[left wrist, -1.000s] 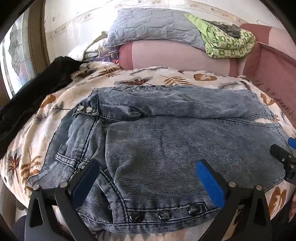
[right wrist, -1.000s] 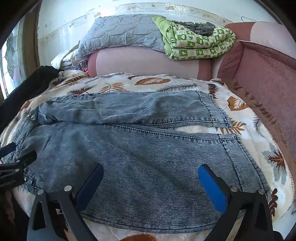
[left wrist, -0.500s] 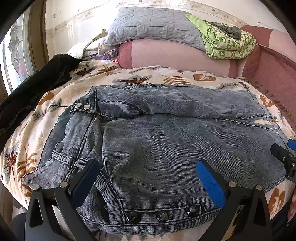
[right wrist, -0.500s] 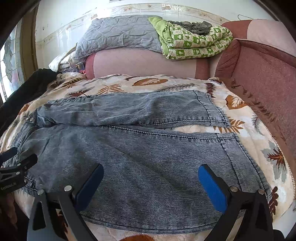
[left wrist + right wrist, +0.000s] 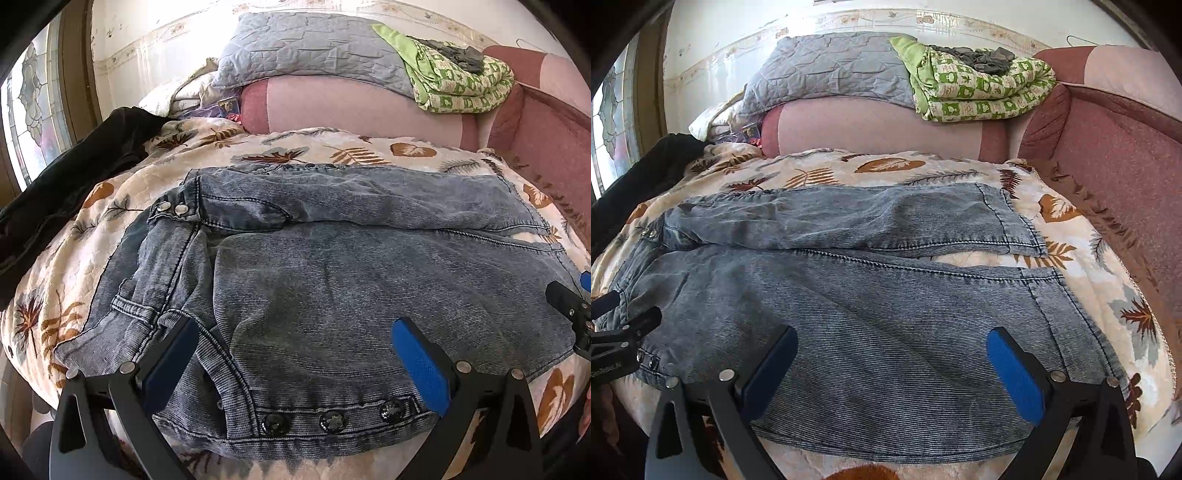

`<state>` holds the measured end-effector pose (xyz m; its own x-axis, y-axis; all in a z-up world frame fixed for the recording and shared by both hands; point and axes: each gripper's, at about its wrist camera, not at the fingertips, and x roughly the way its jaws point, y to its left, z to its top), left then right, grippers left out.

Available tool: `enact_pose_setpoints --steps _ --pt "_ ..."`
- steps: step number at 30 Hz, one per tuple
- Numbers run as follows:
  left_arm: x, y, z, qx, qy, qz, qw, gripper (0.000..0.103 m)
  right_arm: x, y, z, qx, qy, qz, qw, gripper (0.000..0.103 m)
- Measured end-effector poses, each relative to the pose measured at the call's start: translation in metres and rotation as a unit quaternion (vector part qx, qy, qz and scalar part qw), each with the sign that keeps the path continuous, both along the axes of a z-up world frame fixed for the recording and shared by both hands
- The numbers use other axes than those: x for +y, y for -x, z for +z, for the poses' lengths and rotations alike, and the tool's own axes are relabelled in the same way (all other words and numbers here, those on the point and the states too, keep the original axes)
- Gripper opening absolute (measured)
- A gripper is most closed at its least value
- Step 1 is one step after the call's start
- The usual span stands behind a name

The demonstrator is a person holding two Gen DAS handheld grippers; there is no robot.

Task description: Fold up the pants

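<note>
Both grippers, left gripper [image 5: 295, 365] and right gripper [image 5: 890, 373], hover wide apart and empty over the near leg of the jeans [image 5: 849, 314] spread on the leaf-print bedspread [image 5: 886, 166], where a shallow pinch might lift one layer only and skew the fold.

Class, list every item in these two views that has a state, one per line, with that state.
Jeans: unfolded, spread flat on the bedspread, legs side by side.
Left hand-held gripper: open, over the waistband, holding nothing.
Right hand-held gripper: open, over the near leg, holding nothing.
Green blanket: folded, on the bolster.
Black garment: crumpled, at the left edge.
</note>
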<state>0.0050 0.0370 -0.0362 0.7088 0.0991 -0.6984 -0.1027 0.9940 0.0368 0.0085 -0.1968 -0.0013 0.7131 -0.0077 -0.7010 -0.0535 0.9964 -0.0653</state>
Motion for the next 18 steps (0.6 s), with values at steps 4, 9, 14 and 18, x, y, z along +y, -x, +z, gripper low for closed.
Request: enact_pose_setpoints --steps 4,9,14,18 --pt "-0.0009 0.0007 -0.0013 0.003 0.002 0.000 1.0000 0.103 -0.0004 0.0005 0.0000 0.001 0.000 0.000 1.000 0.103" --pt "-0.0016 0.0011 -0.0018 0.003 0.001 -0.001 1.0000 0.103 -0.0005 0.0004 0.0000 0.000 0.000 -0.001 1.000 0.103" --pt "-0.0018 0.0015 -0.0022 0.003 0.001 -0.002 1.0000 0.103 -0.0004 0.0004 0.0003 0.000 0.001 -0.001 1.000 0.103" --pt "-0.0027 0.0019 -0.0017 0.002 0.001 -0.001 1.0000 0.103 -0.0007 0.0011 0.0007 -0.002 0.002 0.000 1.000 0.103"
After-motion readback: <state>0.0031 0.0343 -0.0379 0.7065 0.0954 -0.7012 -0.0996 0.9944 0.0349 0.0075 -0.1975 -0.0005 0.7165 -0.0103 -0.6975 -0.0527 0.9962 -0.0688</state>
